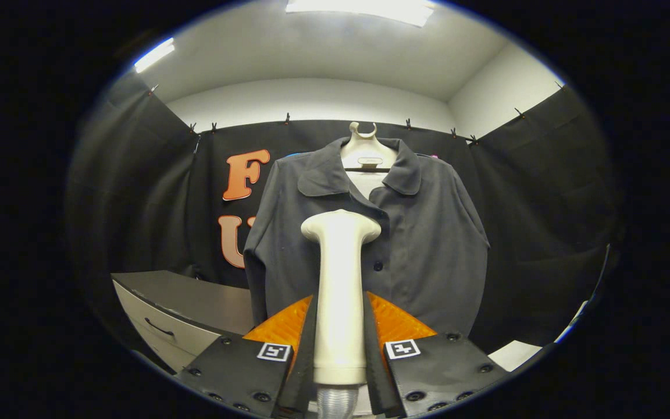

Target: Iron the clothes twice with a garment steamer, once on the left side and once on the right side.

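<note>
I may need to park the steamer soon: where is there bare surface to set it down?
The grey cabinet top, beside the shirt, looks bare. It is crowded straight ahead: the gripper is shut on the steamer, whose head sits close against the shirt front.

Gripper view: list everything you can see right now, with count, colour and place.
garment steamer: one, cream, upright between the fingers, head against the shirt front
shirt: one, dark grey, buttoned, hanging just beyond the steamer
hanger: one, cream, in the shirt's collar
cabinet: one, grey with a drawer handle, beside the shirt's lower sleeve
clips: several, dark, along the top of the booth's cloth
ceiling lights: two, white, overhead
gripper: one, fingers pressed on both sides of the steamer's handle
</note>
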Tool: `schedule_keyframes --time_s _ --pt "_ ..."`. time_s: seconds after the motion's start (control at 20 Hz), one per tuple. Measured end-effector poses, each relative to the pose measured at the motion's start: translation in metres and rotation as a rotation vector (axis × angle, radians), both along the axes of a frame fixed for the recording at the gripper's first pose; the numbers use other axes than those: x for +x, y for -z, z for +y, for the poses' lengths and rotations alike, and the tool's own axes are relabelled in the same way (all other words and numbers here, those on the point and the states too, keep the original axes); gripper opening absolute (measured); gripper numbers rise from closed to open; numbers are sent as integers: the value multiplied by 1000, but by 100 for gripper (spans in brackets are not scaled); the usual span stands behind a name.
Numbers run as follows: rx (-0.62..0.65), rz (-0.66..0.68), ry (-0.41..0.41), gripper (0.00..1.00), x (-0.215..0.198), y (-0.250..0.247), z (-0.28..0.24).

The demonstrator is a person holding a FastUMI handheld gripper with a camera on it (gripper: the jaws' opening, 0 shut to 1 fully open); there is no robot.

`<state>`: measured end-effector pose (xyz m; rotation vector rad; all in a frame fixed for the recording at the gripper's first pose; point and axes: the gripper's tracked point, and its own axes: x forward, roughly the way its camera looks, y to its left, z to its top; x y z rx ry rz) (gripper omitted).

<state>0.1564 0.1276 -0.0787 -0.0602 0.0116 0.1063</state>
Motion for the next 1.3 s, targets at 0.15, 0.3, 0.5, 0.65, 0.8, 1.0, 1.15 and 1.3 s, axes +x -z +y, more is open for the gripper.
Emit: schedule_keyframes --time_s 0.15,0.3,0.5,0.65,0.8,1.0,1.15,1.3 --pt "-3 10 7 45 4 10 0" --pt "-15 11 13 45 4 12 0" --pt "0 23 12 45 6 13 0" --pt "-24 27 31 45 6 17 -1" --pt "-29 41 37 45 3 25 1" --pt "-31 65 41 45 -5 40 -3" --pt "-40 85 49 45 -14 54 -5" --pt "-54 110 53 45 -20 70 -8"
